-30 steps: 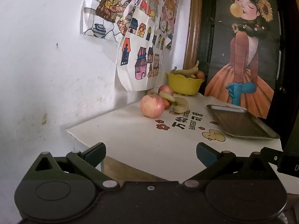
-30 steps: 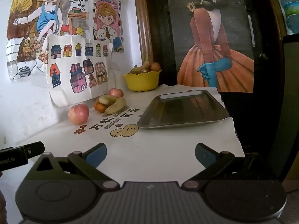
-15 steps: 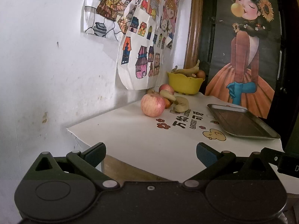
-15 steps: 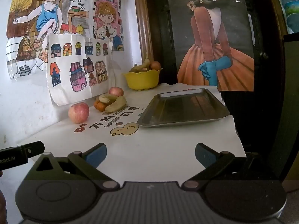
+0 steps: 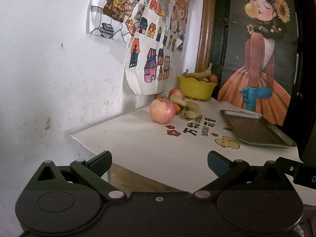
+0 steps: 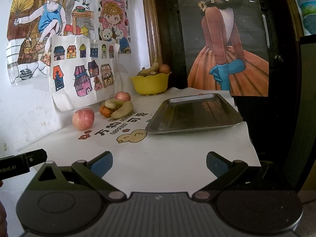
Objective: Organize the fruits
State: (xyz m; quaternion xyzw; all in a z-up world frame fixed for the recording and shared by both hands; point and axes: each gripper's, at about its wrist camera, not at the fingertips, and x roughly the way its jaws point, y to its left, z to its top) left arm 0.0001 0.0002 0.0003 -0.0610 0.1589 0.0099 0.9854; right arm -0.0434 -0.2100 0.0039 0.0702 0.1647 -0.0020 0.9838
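A white cloth (image 6: 177, 158) printed with flowers and lettering is seen spread over the table, with coloured drawings (image 6: 83, 73) taped to the wall along its left edge. Near that left edge, a large red apple (image 5: 162, 111) is set apart from the rest of the loose fruit, well ahead of the left gripper (image 5: 159, 163), whose blue-padded jaws are held wide apart with nothing between them. Just beyond the apple, a small heap is gathered: a second apple (image 6: 122, 96), two bananas (image 6: 122, 109) and small oranges (image 6: 106, 112), all lying close together. In the far corner of the table, against a wooden frame, a yellow bowl (image 6: 150, 84) is filled with a banana and a round reddish fruit. Toward the right edge, an empty metal tray (image 6: 194, 114) is laid on the cloth, near the heap but not touching it. The right gripper (image 6: 159, 163) is held over the near edge of the table, its jaws likewise spread and empty, with every fruit lying far forward and to the left of them. The tip of the left gripper's body is glimpsed at the left border of the right wrist view.
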